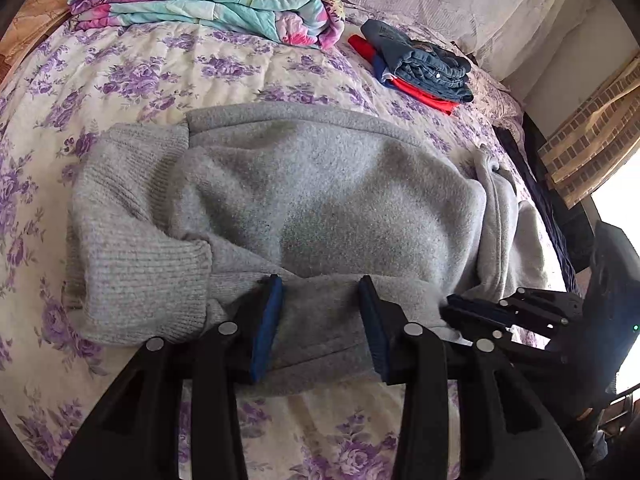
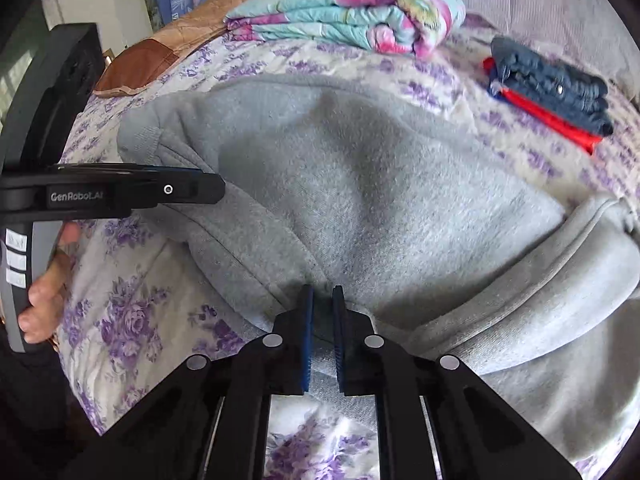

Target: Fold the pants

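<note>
The grey fleece pants (image 1: 320, 200) are lying across the middle of the bed (image 1: 140, 68), on the purple-flowered cover, already doubled over on themselves: the ribbed cuffs (image 1: 132, 240) are sitting at the left end and a thicker, looser fold with the waist part is bunching at the right end (image 2: 540, 280). By the look of it the fold is partly done, with at least one more fold and some smoothing left, since the right end is lumpy and hanging toward the bed's right side.

The left hand-held gripper (image 1: 320, 320) is resting at the near hem with its jaws standing wide apart, cloth lying between them but not pinched. The right hand-held gripper (image 2: 320, 320) is working at the near edge too, its pads close together with a narrow gap showing; grey cloth is sitting in that gap, yet I cannot tell whether it is truly clamped.

For room: bare cover is lying open to the left of the cuffs and on the near side. On the far side a folded flowered quilt (image 1: 208, 0) is sitting well apart, and a stack of folded clothes (image 1: 424, 68), dark blue over red, is lying far right, near but not touching the pants. The bed's right edge is close to the bunched end, so cloth could slide off there.
</note>
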The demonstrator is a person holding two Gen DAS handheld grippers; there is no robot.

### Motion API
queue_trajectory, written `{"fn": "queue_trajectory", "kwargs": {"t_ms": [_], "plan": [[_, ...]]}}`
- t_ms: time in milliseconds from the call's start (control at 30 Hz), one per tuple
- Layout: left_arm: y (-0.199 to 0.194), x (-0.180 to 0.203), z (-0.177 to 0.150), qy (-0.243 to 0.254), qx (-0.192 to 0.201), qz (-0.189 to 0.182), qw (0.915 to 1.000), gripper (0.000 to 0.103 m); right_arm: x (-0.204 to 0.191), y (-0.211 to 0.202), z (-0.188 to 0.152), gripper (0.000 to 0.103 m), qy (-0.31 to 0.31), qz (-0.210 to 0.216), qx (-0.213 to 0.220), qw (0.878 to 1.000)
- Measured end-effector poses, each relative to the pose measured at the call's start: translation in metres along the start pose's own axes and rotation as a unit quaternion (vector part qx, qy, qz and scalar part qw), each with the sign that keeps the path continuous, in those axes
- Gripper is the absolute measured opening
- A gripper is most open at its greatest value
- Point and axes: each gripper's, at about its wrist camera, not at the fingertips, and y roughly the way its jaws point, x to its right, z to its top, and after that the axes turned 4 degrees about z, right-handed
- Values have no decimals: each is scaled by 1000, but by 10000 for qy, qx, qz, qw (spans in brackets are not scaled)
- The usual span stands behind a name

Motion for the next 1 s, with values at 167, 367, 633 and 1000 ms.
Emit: {"fn": "queue_trajectory", "kwargs": {"t_ms": [167, 367, 633, 1000], "plan": [[-1, 0, -2, 38, 83, -13, 10000, 39, 74, -61, 52, 44, 522, -701, 208, 9960], [-3, -2, -6, 27, 263, -198, 9995, 38, 263, -57, 113, 61, 2272, -1917, -556, 9532], [-4, -3, -6, 68, 373, -336, 9987, 39, 342, 20, 121, 59, 3467, -2021, -1507, 9035], [-3, -1, -8, 204, 426, -329, 9983, 41, 353, 19, 104, 17, 3363, -2511, -1772, 8902]]}}
